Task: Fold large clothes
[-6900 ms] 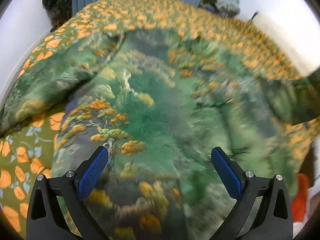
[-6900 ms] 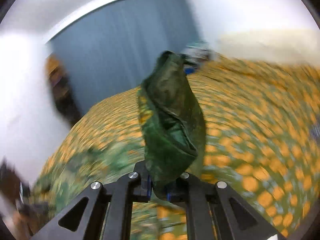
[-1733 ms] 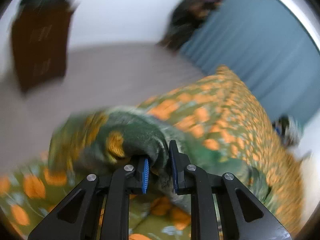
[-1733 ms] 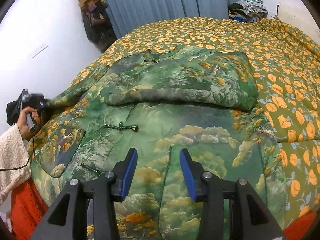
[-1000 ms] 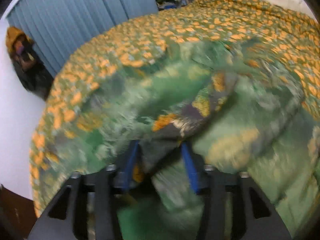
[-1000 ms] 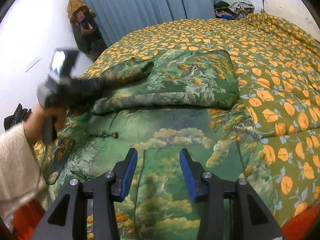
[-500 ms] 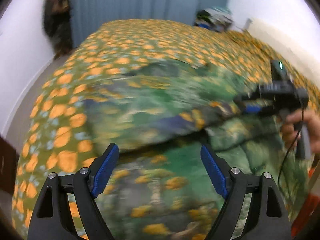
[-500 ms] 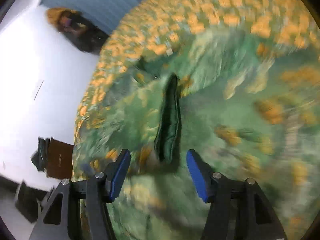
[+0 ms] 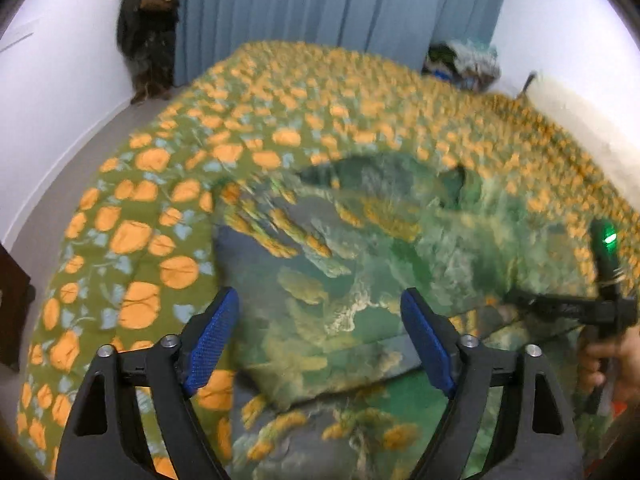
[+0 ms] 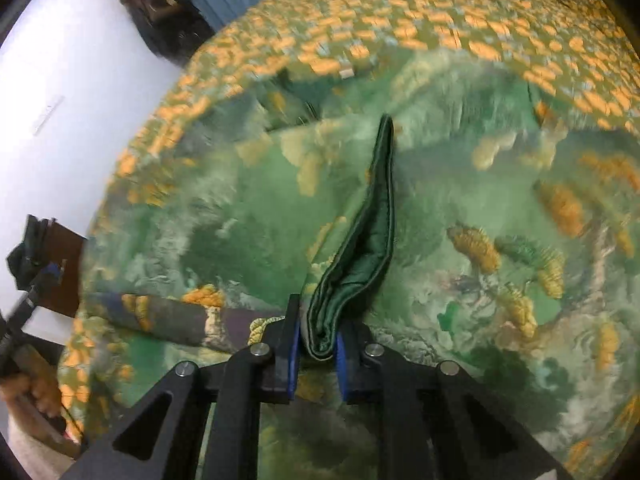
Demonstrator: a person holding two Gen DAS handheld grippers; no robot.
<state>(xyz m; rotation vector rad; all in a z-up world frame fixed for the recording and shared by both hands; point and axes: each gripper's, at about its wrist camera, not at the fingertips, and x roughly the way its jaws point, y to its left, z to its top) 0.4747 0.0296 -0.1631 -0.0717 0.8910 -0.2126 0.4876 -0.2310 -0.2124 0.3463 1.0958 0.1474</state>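
A large green garment (image 9: 360, 264) printed with golden trees lies partly folded on the bed. My left gripper (image 9: 318, 300) hovers above its folded left part. Its jaws are closing, still wide apart, and they pinch nothing; the cloth only lies below them. My right gripper (image 10: 318, 344) is closing on a raised, dark green lined edge of the garment (image 10: 376, 208), and the blue pads press on this fold. In the left wrist view the right gripper (image 9: 576, 308) shows at the far right, held by a hand (image 9: 604, 364).
The bedspread (image 9: 132, 240) is olive with orange flowers and drops off at the left towards the floor and the white wall. Blue curtains (image 9: 320, 4) hang behind the bed. Dark clothes (image 9: 148, 28) hang in the corner, and a clothes pile (image 9: 464, 60) lies at the far end.
The right gripper's pads, apart half a second ago, now clamp the green lined edge. The left gripper let go of the sleeve, swung over the folded part, and its jaws narrowed slightly.
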